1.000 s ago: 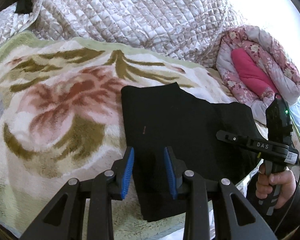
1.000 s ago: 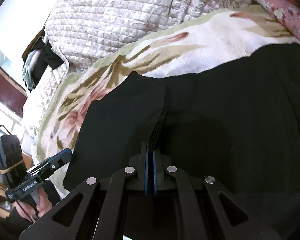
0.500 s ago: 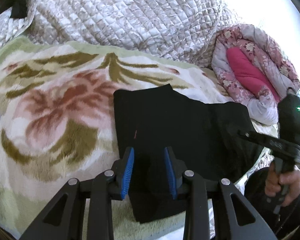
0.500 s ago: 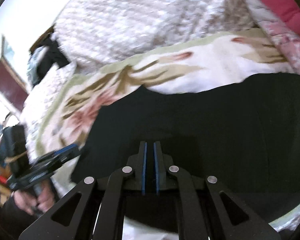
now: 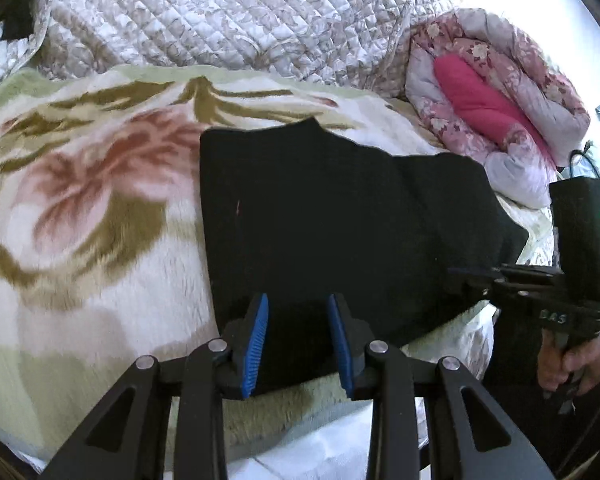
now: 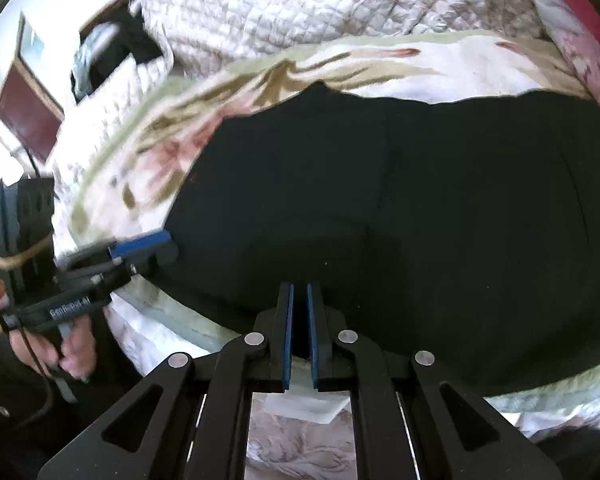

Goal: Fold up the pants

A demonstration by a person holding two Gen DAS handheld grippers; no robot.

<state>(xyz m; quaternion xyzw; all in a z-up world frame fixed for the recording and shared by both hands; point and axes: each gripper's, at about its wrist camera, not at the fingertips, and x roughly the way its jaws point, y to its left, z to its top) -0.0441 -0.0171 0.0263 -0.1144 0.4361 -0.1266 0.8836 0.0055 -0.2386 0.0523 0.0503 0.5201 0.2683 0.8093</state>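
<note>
Pants [image 5: 332, 232] lie folded on my floral blanket [image 5: 80, 240]; left gripper [image 5: 298, 340] spread over them, right gripper [image 6: 298, 334] nearly pressed together, holding nothing.

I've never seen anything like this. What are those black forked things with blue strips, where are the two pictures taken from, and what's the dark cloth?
No robot here: a person holds a hand-operated gripper in each hand, each with a camera looking along its jaws. One picture looks out from the left gripper, the other from the right gripper; each also catches the other tool, with the hand gripping it. The dark cloth is black pants, partly folded, lying on a flowered blanket on a bed, with a quilted cover behind. The left jaws stand open above the pants' near edge. The right jaws are almost shut, and nothing is held.
</note>
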